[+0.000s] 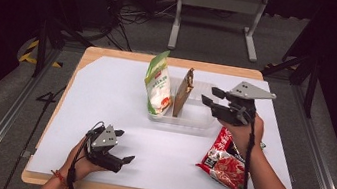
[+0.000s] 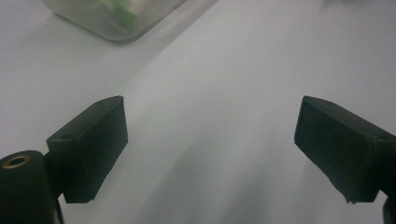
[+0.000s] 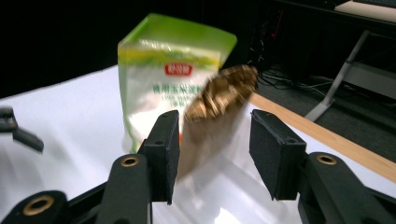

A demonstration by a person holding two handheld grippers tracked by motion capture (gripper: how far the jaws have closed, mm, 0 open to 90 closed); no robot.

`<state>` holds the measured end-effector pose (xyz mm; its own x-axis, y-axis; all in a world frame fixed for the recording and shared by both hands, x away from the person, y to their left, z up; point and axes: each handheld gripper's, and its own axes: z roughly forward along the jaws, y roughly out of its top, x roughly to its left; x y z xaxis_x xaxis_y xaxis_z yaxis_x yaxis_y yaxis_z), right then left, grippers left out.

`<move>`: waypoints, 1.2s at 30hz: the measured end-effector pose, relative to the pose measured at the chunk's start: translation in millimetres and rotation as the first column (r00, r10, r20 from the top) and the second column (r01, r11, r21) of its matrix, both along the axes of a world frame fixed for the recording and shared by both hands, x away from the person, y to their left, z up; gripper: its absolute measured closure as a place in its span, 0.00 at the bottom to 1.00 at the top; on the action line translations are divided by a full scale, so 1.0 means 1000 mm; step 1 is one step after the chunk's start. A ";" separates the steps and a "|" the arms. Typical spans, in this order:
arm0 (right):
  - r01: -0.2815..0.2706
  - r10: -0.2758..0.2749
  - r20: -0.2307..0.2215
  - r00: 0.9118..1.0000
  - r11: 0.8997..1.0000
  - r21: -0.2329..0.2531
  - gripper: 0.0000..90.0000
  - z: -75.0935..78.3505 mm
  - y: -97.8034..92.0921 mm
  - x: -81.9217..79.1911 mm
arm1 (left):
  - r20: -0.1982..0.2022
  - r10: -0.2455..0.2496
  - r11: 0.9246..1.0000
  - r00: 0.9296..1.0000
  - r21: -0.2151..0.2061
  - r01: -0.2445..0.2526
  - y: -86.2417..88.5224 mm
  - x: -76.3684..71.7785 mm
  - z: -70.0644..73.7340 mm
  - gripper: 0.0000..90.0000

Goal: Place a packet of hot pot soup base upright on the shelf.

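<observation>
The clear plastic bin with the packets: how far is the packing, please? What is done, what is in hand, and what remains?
Done, it seems: the green-and-white standing pouch and the brown flat packet stand upright in the clear plastic bin. In hand: nothing; the right gripper is open beside the brown packet, and the left gripper is open above the white table. Probably left: the red snack bag, lying outside the bin.

I count one clear box (image 1: 202,122), one green bag (image 1: 159,84), one brown bag (image 1: 184,92), one red bag (image 1: 223,159), and two grippers.

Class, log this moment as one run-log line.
left gripper open, over table | right gripper open, above clear tray | green packet, brown packet upright in tray
</observation>
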<state>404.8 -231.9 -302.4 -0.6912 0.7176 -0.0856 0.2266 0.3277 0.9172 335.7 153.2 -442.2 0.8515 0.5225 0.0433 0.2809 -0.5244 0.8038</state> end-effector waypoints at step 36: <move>0.250 -0.214 -0.375 0.902 0.967 0.049 0.43 -0.123 -0.192 0.005 | 0.002 -0.010 1.000 1.000 0.019 0.010 -0.002 -0.002 -0.001 0.11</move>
<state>409.5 -423.8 -425.8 -0.4742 0.8539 0.2147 0.6090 0.1419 0.7804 334.1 151.0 -442.7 0.8568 0.5127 0.0551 0.2735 -0.5426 0.7942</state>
